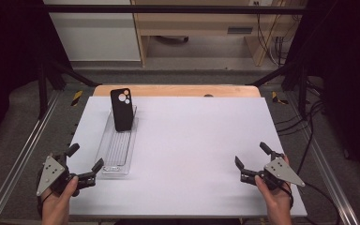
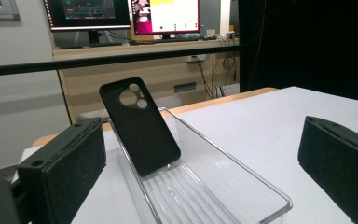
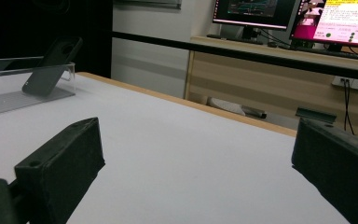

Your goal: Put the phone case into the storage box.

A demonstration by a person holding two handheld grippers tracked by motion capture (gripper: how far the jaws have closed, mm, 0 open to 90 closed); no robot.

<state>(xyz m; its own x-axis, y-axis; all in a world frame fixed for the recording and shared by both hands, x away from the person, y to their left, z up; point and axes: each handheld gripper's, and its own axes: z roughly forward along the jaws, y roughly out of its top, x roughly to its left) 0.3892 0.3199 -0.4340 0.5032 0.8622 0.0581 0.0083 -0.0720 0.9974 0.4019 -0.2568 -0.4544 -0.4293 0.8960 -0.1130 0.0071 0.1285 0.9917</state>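
A: Where does the phone case (image 1: pixel 121 109) sit?

B: In the clear tray (image 1: pixel 108 161) at the table's left side — far end of it, leaning tilted against the far wall, camera cut-outs up. From the left gripper view its lower edge rests on the ribbed tray floor.

A: Left gripper (image 1: pixel 85 159)?

B: Held at the near left corner of the white table (image 1: pixel 197 140), jaws spread wide, nothing between them. One jaw sits just beside the tray's near end; I cannot tell if it touches.

A: Right gripper (image 1: pixel 251 154)?

B: Near right side, also wide open and empty — well apart from tray and case. Its own view shows bare tabletop between the jaws.
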